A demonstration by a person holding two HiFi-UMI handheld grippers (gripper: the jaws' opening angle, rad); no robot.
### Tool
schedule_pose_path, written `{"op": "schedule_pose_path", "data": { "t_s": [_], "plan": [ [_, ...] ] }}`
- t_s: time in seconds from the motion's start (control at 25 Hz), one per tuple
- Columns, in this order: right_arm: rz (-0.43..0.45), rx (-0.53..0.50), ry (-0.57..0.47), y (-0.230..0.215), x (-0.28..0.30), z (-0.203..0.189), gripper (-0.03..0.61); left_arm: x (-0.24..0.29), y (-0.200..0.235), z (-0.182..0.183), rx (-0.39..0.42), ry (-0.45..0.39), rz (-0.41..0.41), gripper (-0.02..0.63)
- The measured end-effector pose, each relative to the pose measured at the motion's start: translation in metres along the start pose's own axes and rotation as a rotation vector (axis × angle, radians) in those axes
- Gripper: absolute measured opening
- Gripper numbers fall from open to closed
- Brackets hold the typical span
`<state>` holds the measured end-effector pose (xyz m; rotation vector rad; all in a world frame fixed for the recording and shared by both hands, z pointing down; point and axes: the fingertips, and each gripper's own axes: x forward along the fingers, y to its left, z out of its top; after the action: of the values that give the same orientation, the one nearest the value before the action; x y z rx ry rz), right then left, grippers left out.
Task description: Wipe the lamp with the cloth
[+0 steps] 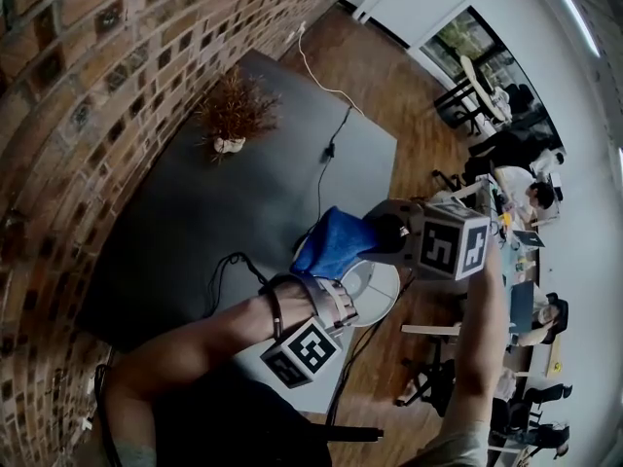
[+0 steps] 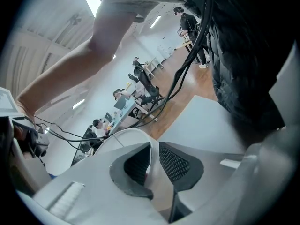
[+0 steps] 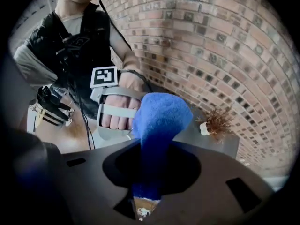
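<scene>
A blue cloth (image 1: 332,241) hangs bunched over the table's near edge, and my right gripper (image 1: 387,233) is shut on it. In the right gripper view the cloth (image 3: 159,121) rises from between the dark jaws of the right gripper (image 3: 150,161). Just below the cloth lies the lamp's white round part (image 1: 380,285). My left gripper (image 1: 352,300) reaches the lamp from the near side. In the left gripper view, the left gripper (image 2: 154,161) has its ribbed pads closed on a thin white edge of the lamp (image 2: 124,136). Whether the cloth touches the lamp is hidden.
A dark grey table (image 1: 195,222) stands against a curved brick wall (image 1: 88,76). A dried plant in a small white pot (image 1: 232,115) sits at the table's far side, and a black cable (image 1: 321,178) runs across it. Desks and seated people (image 1: 531,197) fill the room to the right.
</scene>
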<state>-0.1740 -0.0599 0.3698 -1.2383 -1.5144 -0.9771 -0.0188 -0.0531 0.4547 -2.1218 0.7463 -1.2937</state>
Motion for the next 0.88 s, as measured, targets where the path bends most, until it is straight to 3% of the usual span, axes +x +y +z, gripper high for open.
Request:
{"op": "schedule_pose_path", "data": {
  "t_s": [0.16, 0.24, 0.32, 0.44, 0.52, 0.68, 0.76, 0.88],
  "plan": [
    [0.068, 0.003, 0.163, -0.004, 0.068, -0.030, 0.095, 0.000, -0.004, 0.002, -0.002, -0.007, -0.021, 0.066],
    [0.015, 0.067, 0.211, -0.027, 0.101, -0.052, 0.095, -0.001, -0.008, -0.001, -0.012, -0.010, -0.022, 0.067],
    [-0.123, 0.192, 0.246, -0.060, 0.120, -0.089, 0.095, -0.001, -0.008, -0.007, -0.037, -0.005, -0.017, 0.067],
    [-0.417, 0.440, 0.256, -0.096, 0.094, -0.155, 0.095, -0.006, 0.001, -0.020, -0.127, -0.016, 0.007, 0.067],
    [-0.597, 0.641, 0.106, -0.099, 0.046, -0.180, 0.095, -0.011, 0.017, -0.039, -0.216, -0.019, 0.033, 0.067],
    [-0.891, 0.942, -0.457, -0.061, -0.064, -0.173, 0.095, -0.019, 0.051, -0.084, -0.361, -0.033, 0.045, 0.067],
    [-0.953, 1.029, -0.667, -0.025, -0.076, -0.175, 0.095, -0.020, 0.066, -0.099, -0.393, -0.058, 0.032, 0.069],
    [-0.988, 1.148, -0.763, 0.024, -0.044, -0.185, 0.095, -0.018, 0.084, -0.116, -0.446, -0.066, -0.002, 0.071]
  ]
}}
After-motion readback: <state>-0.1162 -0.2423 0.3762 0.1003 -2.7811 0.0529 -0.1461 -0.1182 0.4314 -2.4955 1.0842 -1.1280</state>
